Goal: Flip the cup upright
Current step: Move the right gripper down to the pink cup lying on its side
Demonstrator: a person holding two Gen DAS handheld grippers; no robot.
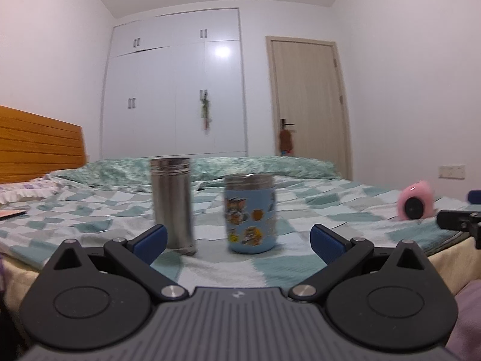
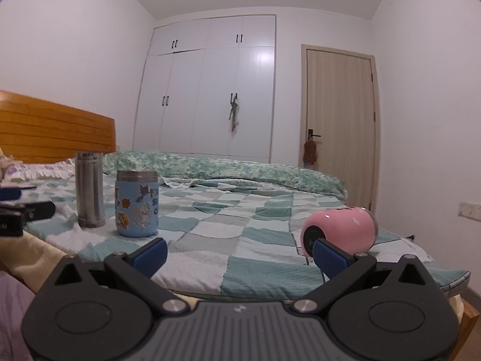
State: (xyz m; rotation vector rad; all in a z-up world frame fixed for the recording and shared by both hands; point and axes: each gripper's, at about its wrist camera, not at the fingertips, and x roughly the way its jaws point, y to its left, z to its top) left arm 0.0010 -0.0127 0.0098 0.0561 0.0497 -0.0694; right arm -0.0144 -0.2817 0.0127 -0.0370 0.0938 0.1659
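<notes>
A pink cup [image 2: 339, 230] lies on its side on the checked bedspread, its dark base facing me; it also shows far right in the left wrist view [image 1: 416, 200]. A tall steel cup [image 1: 173, 201] and a blue cartoon cup [image 1: 250, 213] stand upright on the bed; both also show at the left of the right wrist view, the steel cup [image 2: 89, 189] and the blue cup [image 2: 137, 204]. My left gripper [image 1: 239, 240] is open and empty, just short of the two upright cups. My right gripper [image 2: 240, 254] is open and empty, its right finger just in front of the pink cup.
The bed [image 2: 246, 228] has a rumpled green quilt [image 2: 228, 168] at the back and a wooden headboard [image 2: 54, 126] at left. A white wardrobe [image 2: 210, 90] and a door [image 2: 339, 126] stand behind. The bed's near edge lies under the grippers.
</notes>
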